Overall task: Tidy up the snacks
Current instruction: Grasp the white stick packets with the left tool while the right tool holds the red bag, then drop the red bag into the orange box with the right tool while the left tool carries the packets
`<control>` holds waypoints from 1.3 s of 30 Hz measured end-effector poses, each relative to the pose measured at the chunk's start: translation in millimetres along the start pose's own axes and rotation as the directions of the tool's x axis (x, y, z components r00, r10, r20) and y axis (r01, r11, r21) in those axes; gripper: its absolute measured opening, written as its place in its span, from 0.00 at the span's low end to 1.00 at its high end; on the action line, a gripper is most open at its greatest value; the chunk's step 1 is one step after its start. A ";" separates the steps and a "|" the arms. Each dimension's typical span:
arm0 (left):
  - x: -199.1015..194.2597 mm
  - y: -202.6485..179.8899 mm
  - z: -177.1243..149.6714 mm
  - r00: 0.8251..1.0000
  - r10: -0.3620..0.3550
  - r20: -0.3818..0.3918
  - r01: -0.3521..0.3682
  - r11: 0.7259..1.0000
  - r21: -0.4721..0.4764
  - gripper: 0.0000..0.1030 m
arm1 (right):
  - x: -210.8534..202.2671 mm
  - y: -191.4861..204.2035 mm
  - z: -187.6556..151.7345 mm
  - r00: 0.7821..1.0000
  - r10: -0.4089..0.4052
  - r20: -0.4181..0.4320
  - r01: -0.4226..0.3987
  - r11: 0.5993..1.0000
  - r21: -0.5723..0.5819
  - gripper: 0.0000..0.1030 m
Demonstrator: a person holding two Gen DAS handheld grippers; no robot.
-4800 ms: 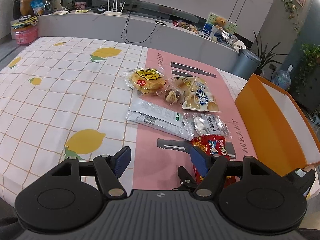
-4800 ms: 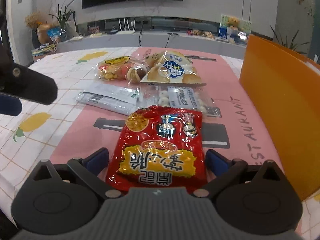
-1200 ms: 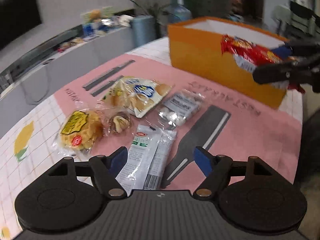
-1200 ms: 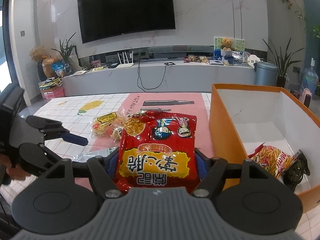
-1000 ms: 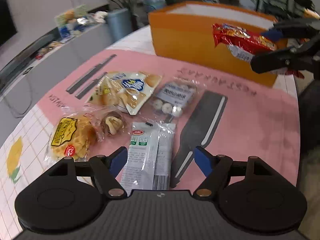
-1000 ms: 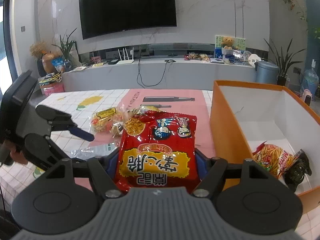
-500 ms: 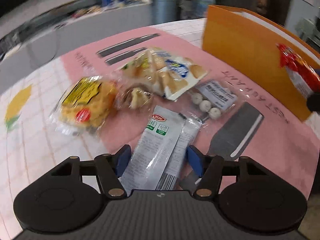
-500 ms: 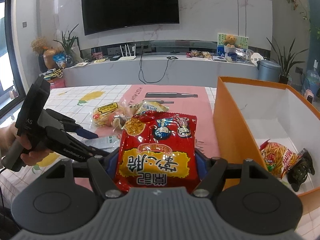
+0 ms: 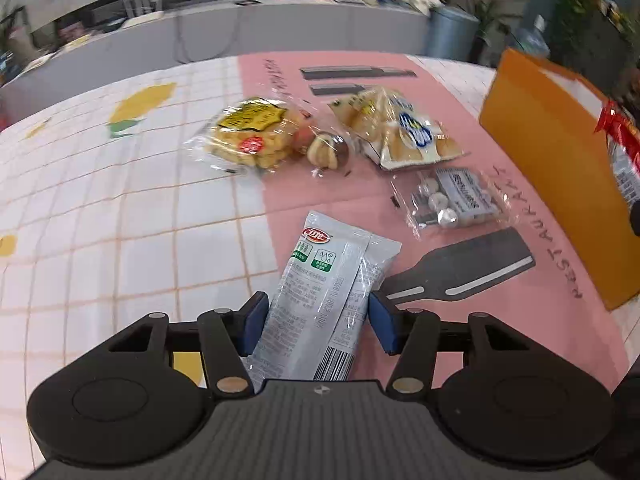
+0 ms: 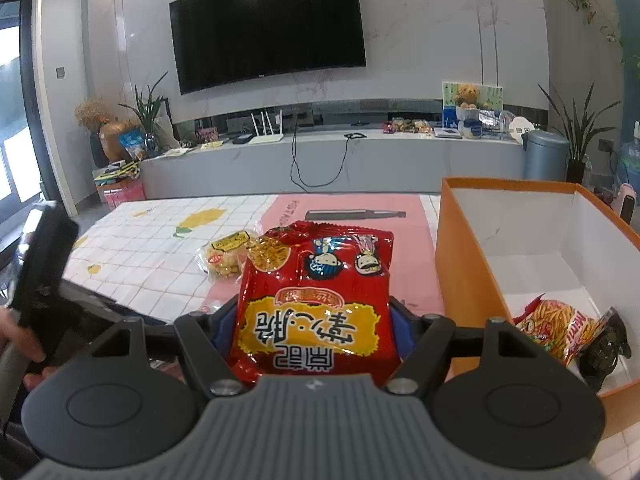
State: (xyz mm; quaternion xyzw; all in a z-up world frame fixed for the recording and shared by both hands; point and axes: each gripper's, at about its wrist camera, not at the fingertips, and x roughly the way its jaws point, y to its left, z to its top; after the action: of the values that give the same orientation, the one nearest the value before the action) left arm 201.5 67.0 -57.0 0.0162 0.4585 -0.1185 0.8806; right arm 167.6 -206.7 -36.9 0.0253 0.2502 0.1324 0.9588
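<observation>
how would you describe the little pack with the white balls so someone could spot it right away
Find the orange box on the pink mat. Just beside its wall lies a small clear packet. Unlike the bread bags behind it, it shows round white balls and a grey label.

Moved in over the grey-white sachet pack (image 9: 320,300) and now closing the left gripper (image 9: 316,320) around it, blue pads (image 9: 253,322) nearly at its edges, where about a second ago the jaws stood wide.

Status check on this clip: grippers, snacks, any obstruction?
Left gripper closing around grey-white packet. Right gripper shut on red noodle bag, beside orange box. Nothing blocking.
</observation>
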 end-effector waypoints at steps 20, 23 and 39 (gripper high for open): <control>-80.5 -40.7 11.0 0.969 -0.134 0.209 0.152 0.986 -0.069 0.60 | -46.1 -47.6 28.6 0.992 0.022 0.128 -0.041 0.987 0.153 0.69; -83.0 -49.2 17.1 0.957 -0.172 0.231 0.191 0.980 -0.060 0.60 | -52.7 -62.8 35.3 0.988 -0.020 0.152 -0.007 0.984 0.176 0.69; -69.3 -76.6 44.4 0.902 -0.335 0.272 0.358 0.933 -0.041 0.60 | -4.3 -164.4 40.5 0.973 -0.225 -0.060 0.232 0.930 0.286 0.69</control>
State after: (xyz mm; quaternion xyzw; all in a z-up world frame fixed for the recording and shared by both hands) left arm 181.9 -0.1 31.0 -0.1208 0.3391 -0.2536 0.8979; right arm 223.4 -365.6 -18.3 0.1352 0.2809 -0.0179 0.9500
